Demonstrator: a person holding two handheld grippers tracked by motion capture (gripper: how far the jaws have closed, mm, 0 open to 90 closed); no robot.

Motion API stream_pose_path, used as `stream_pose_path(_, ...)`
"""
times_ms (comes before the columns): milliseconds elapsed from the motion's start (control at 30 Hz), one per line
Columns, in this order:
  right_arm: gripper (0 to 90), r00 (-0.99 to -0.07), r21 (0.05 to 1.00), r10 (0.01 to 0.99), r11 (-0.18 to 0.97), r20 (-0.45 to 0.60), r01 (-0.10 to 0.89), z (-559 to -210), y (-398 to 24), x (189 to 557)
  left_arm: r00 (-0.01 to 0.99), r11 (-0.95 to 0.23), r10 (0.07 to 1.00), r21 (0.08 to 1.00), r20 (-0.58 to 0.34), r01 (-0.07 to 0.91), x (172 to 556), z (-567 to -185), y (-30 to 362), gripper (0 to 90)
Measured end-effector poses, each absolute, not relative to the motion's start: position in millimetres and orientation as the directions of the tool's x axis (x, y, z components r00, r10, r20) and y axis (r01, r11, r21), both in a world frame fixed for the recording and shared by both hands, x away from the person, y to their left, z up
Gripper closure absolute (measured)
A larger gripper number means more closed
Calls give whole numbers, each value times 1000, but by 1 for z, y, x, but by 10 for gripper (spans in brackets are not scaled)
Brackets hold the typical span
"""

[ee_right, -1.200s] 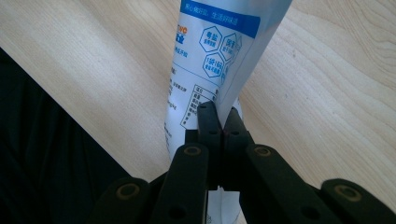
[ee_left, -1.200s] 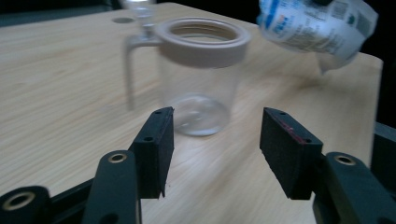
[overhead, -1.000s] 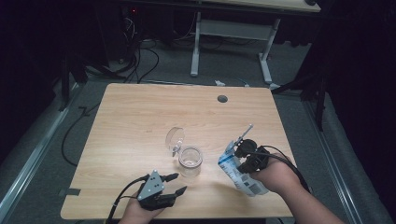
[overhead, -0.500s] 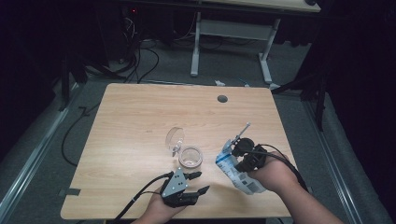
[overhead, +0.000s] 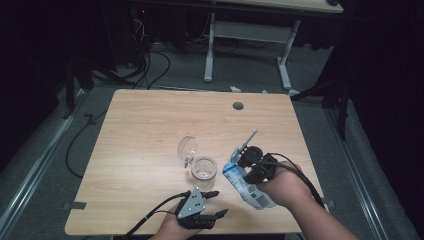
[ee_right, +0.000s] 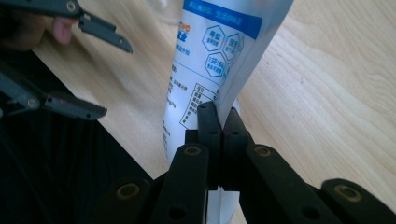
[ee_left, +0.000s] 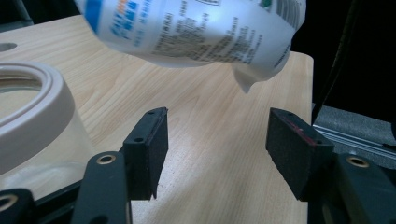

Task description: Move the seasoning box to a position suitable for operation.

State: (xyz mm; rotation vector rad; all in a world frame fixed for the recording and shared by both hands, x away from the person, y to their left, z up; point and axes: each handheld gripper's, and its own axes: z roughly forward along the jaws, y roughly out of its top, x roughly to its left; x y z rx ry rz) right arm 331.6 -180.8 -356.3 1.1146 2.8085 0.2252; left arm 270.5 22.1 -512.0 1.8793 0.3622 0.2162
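A white and blue pouch hangs tilted over the table's front right, with my right gripper shut on its edge; in the right gripper view the jaws pinch the pouch's seam. A clear glass jar with its hinged lid swung open stands just left of the pouch. My left gripper is at the front edge below the jar. Its jaws have just been opening, and nothing is between them. The pouch hangs above them, and the jar's rim is at their left.
The wooden table has a round cable hole near its far edge. Its front edge runs just under both hands. Cables trail from both grippers, and beyond the table are floor cables and another desk's white legs.
My left gripper has moved right along the front edge, toward the pouch, and its jaws stand wider. The right gripper has lifted the pouch a little and shifted it toward the jar.
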Motion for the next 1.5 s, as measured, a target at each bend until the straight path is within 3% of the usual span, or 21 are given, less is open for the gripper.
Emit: stream_pose_path(1500,900,-779,152,625,776,-53,612,-345,-122,352,917,-312,398,937,-22,158,277,-519,16,341)
